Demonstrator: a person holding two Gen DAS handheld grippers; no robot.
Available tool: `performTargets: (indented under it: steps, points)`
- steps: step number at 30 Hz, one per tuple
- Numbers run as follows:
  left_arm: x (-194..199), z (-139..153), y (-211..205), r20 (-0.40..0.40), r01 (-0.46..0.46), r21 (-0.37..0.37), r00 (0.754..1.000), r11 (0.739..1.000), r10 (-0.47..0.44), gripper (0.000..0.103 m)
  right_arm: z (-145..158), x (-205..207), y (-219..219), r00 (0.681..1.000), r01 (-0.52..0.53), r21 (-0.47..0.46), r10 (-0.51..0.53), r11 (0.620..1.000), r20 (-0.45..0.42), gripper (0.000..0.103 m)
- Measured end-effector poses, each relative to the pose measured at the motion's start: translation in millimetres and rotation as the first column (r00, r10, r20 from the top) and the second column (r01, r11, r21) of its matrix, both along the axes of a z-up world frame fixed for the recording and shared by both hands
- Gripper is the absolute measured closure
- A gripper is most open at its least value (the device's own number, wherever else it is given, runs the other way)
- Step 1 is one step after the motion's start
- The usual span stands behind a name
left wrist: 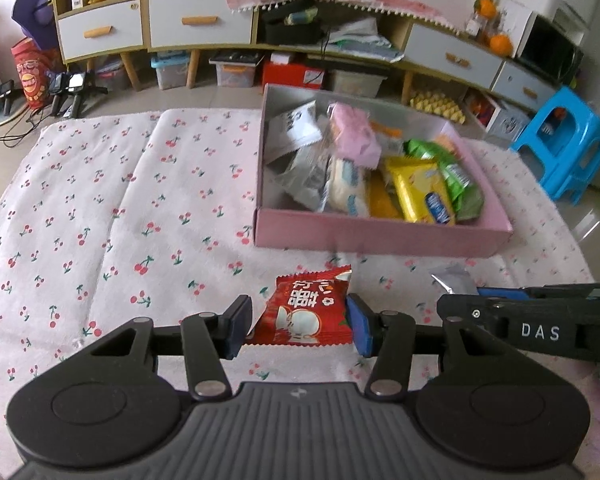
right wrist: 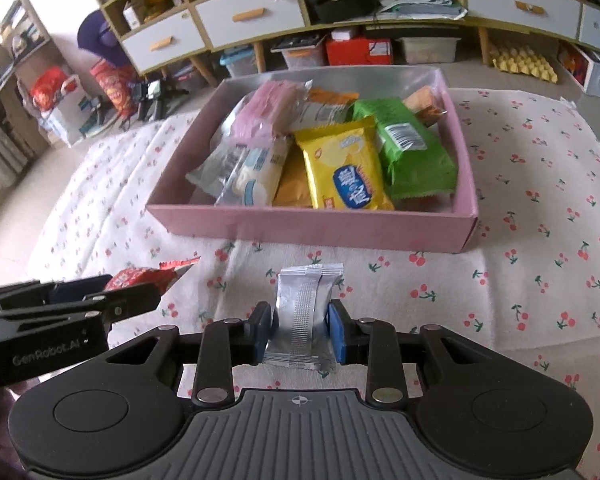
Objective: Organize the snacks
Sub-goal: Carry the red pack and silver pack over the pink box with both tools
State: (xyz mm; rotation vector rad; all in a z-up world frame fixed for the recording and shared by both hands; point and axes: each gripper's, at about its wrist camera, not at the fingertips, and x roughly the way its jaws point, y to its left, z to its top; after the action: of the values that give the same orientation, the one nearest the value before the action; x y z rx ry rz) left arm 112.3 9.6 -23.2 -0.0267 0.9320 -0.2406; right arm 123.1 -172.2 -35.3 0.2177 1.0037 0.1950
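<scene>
My left gripper [left wrist: 298,326] is shut on a red snack packet [left wrist: 306,312] and holds it above the cherry-print cloth, short of the pink box [left wrist: 380,236]. My right gripper [right wrist: 300,330] is shut on a silver snack packet [right wrist: 306,312], also in front of the pink box [right wrist: 312,226]. The box holds several snacks, among them a yellow packet [right wrist: 346,170], a green packet [right wrist: 410,148] and a pink one [right wrist: 266,110]. The right gripper shows in the left wrist view [left wrist: 476,294] with the silver packet [left wrist: 454,278]. The left gripper shows at the left of the right wrist view [right wrist: 136,284].
The cherry-print cloth [left wrist: 100,208] covers the table. Beyond it stand shelves with drawers [left wrist: 200,20], storage bins on the floor, and a blue plastic stool [left wrist: 568,144] at the right.
</scene>
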Motion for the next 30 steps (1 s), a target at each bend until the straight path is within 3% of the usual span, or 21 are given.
performTargets:
  steps: [5, 6, 17, 30]
  points:
    - [-1.4, 12.5, 2.5, 0.024, -0.014, -0.054, 1.0, 0.998, 0.015, 0.057, 10.4, 0.7, -10.5, 0.999, 0.035, 0.058, -0.035, 0.998, 0.0, 0.074]
    - [-2.2, 15.6, 3.1, 0.031, -0.017, -0.066, 0.999, 0.998, 0.019, 0.063, 12.5, 0.7, -12.1, 0.999, 0.041, 0.069, -0.041, 0.997, 0.001, 0.074]
    - [6.3, 33.7, -3.5, 0.109, -0.045, -0.137, 0.992, 0.99, 0.06, 0.064, 40.0, 7.9, -29.7, 0.989, 0.115, 0.2, -0.131, 0.973, 0.066, 0.074]
    - [33.0, 12.0, -12.7, 0.16, -0.12, -0.168, 0.976, 0.978, 0.148, 0.064, 28.2, 34.8, -46.2, 0.96, 0.219, 0.319, -0.263, 0.922, 0.1, 0.073]
